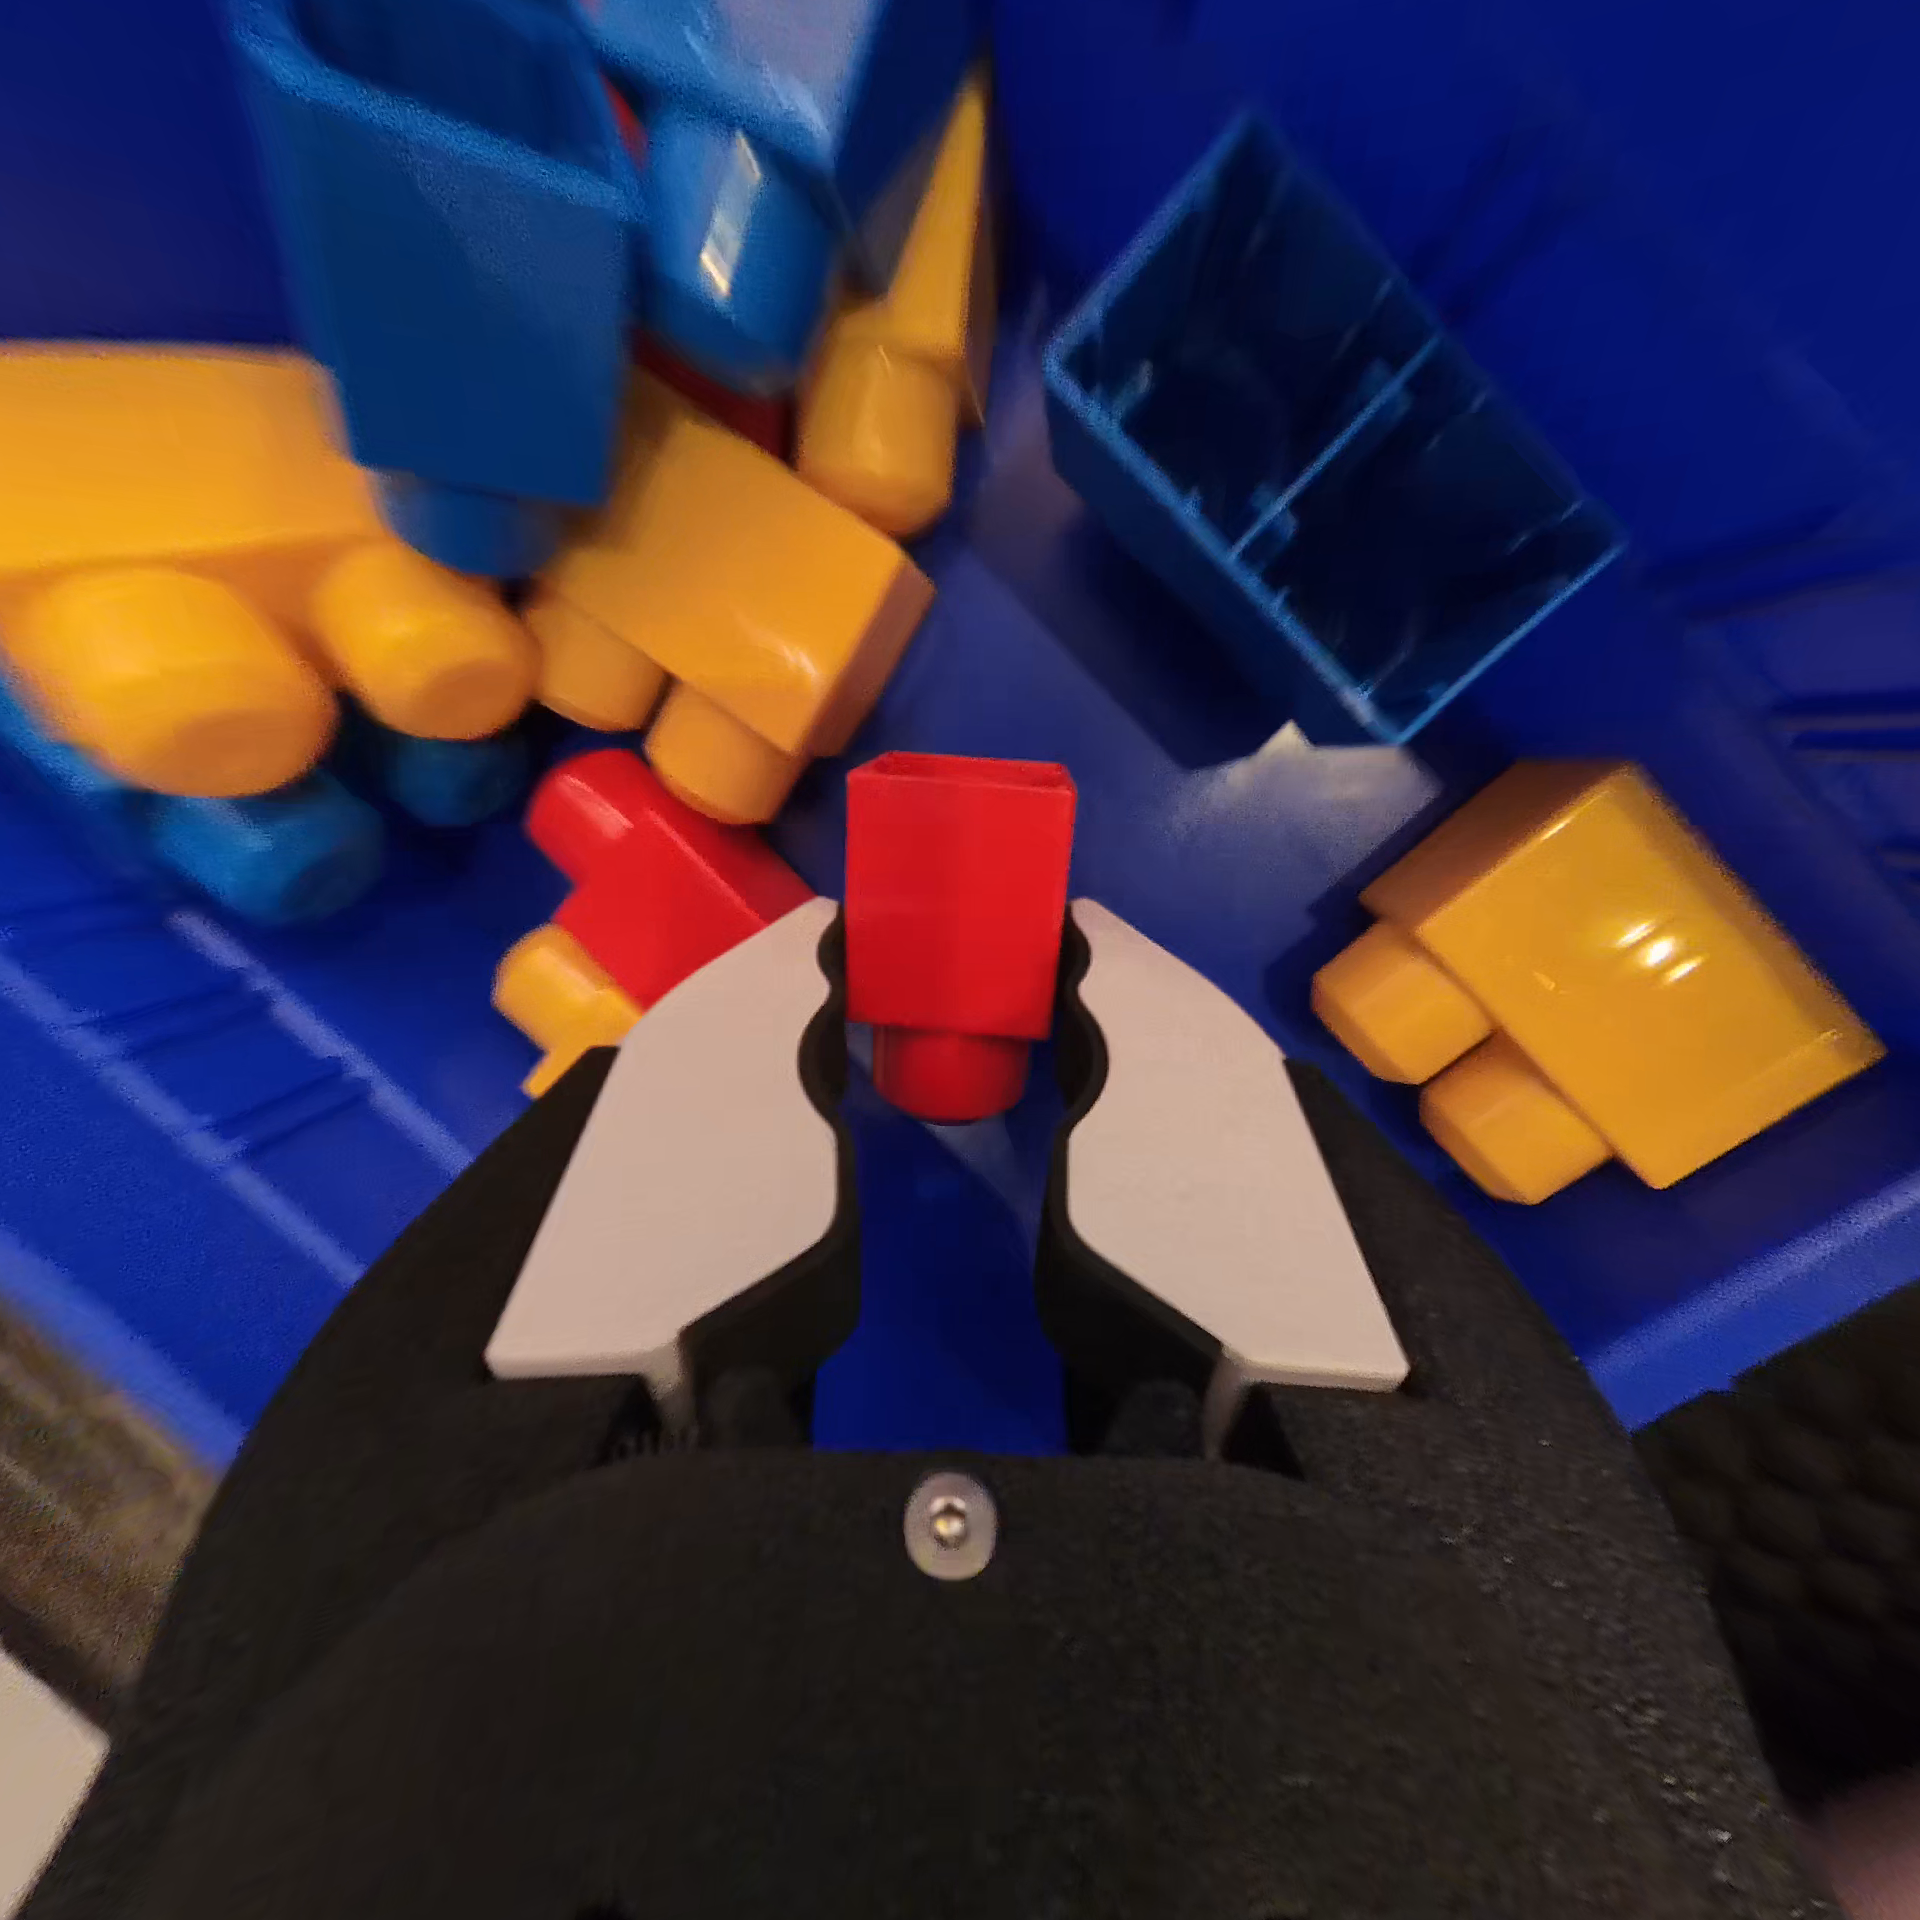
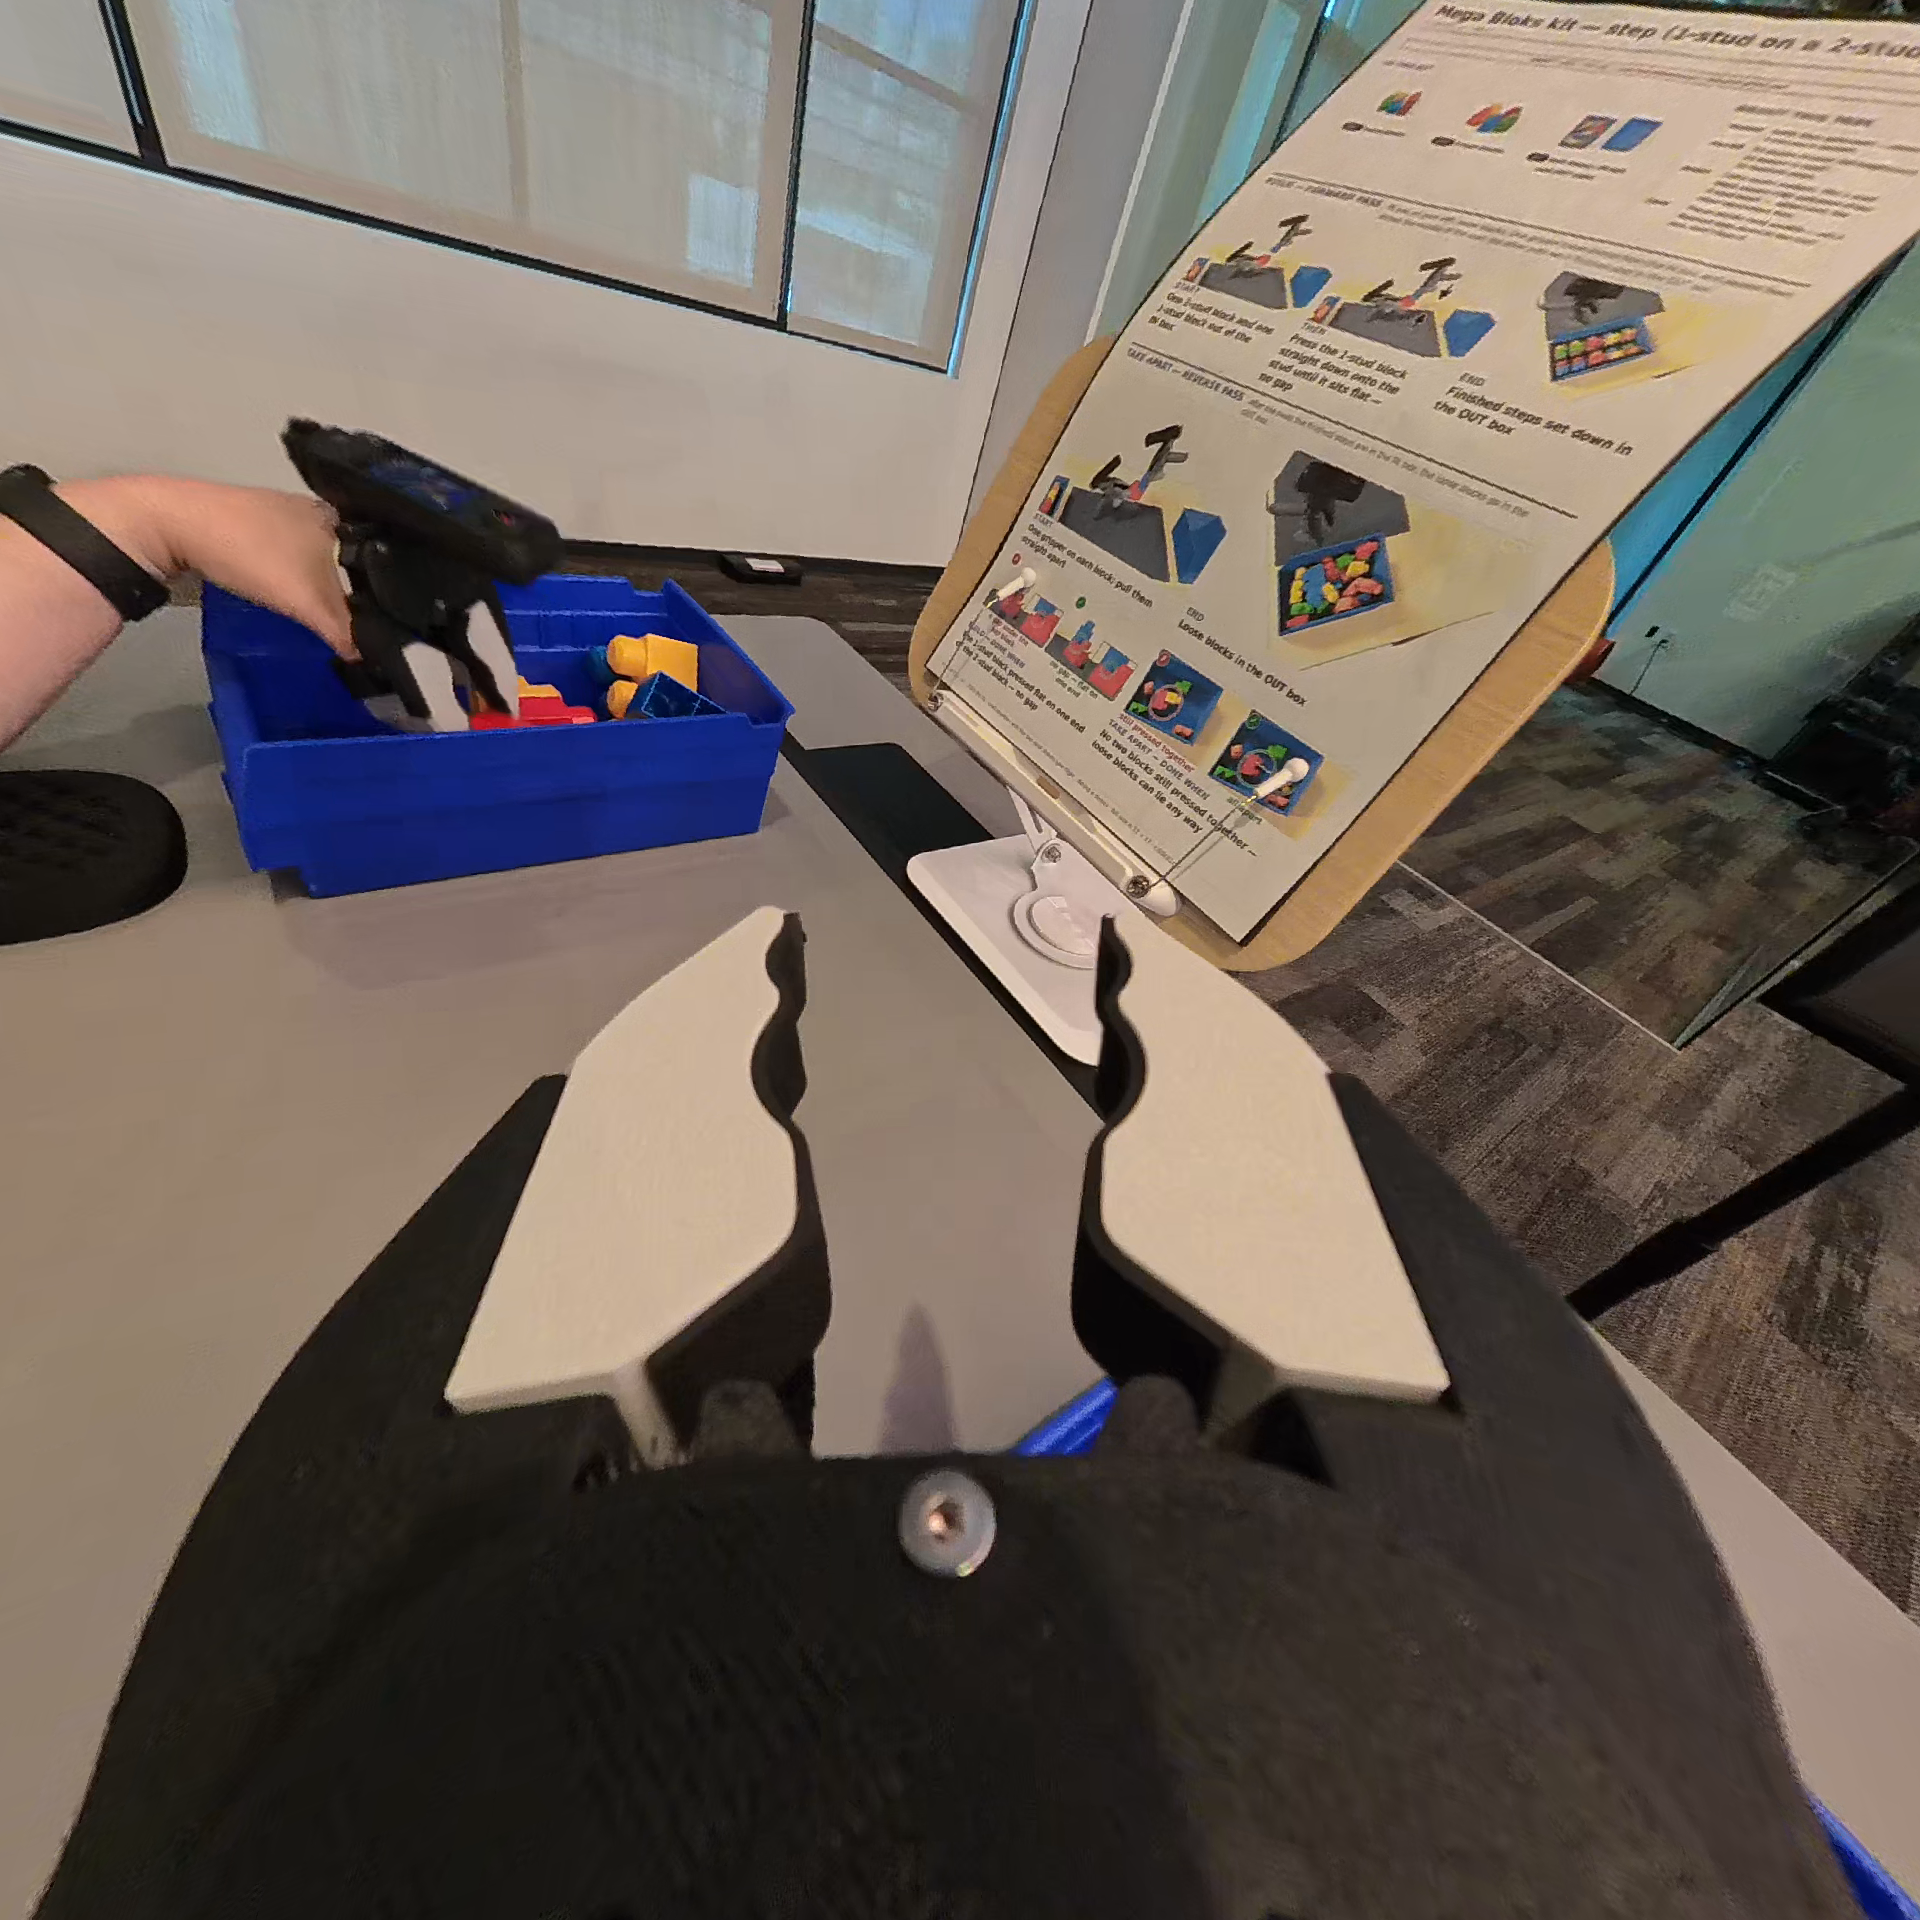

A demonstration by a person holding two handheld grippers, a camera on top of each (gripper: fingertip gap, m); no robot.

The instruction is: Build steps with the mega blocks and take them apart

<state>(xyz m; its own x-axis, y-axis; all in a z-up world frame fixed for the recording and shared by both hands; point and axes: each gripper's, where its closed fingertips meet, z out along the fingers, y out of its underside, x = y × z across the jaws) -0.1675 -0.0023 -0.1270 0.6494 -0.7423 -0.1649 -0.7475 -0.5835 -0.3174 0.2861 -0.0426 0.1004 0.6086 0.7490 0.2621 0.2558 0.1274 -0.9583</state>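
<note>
Gripping 1 red 1-stud block (image 1: 956, 914) with left gripper (image 1: 954, 935) fingers inside the blue bin (image 2: 499, 800); right gripper (image 2: 948, 997) fingers wide, empty. We've built no steps yet.

Blue bin (image 2: 499, 800) as landmark. Inside it, the left gripper (image 1: 951, 935) pinches a red one-stud block (image 1: 956, 904). Left of that block a heap of yellow and blue blocks (image 1: 436, 582) crowds the floor. To its right, bare floor, then a lone yellow block (image 1: 1600, 977). Counter (image 2: 260, 1091) in front of the bin lies open; document stand (image 2: 1049, 904) sits right of the bin.
</note>
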